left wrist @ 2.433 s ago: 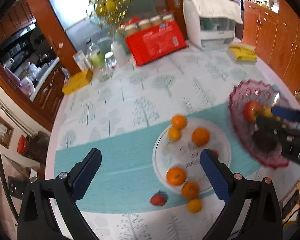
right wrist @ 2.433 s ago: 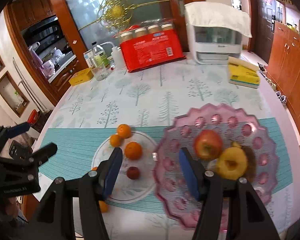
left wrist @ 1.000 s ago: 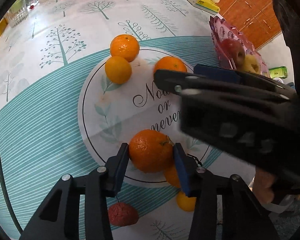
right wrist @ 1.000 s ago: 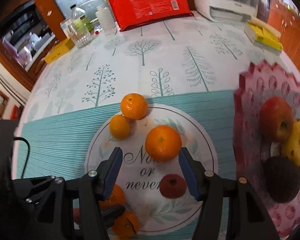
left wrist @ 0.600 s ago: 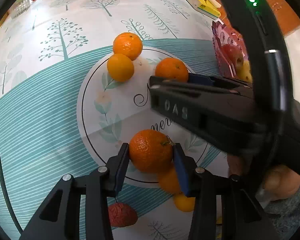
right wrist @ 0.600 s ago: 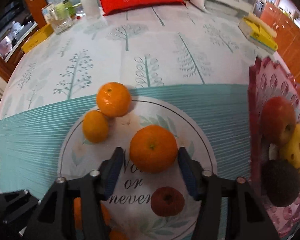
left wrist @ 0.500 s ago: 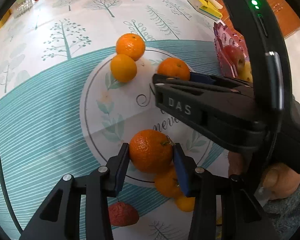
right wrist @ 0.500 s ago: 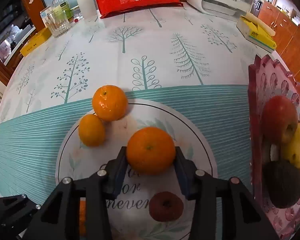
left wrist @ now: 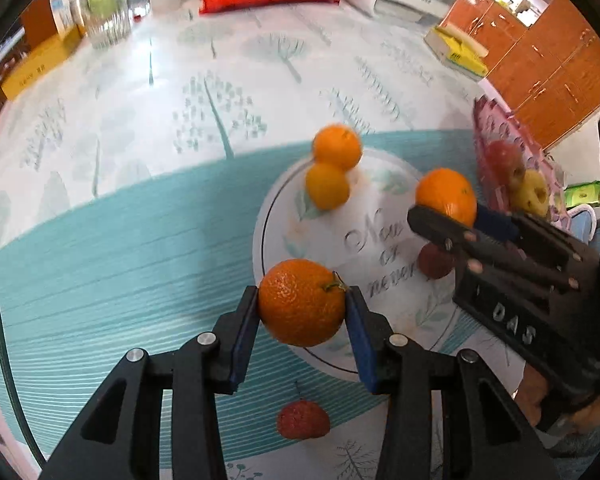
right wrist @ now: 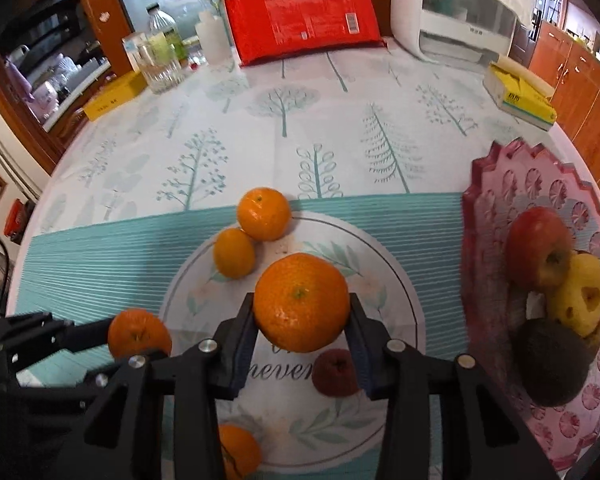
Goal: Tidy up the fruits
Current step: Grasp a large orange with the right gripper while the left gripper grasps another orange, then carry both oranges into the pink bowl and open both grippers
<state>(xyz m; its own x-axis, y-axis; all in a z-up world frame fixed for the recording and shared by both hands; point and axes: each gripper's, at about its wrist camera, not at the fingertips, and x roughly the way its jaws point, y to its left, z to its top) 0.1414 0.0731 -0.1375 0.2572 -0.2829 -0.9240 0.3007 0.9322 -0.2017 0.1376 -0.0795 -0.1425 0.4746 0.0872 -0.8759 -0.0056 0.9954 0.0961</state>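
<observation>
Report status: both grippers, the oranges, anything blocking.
Left gripper shut on an orange, lifted over the white plate. Right gripper shut on a second orange. Two small oranges at plate's far rim. Pink bowl right, path unobstructed.

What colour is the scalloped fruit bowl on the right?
Translucent pink, with a pressed flower-like pattern: the fruit bowl shows best in the right wrist view.

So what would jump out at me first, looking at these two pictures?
Each gripper clamps an orange: the left gripper holds one orange near the round white plate, and the right gripper holds another orange over the plate's middle. On the right, a pink scalloped dish holds a red apple, a yellow apple and a dark fruit.
</observation>
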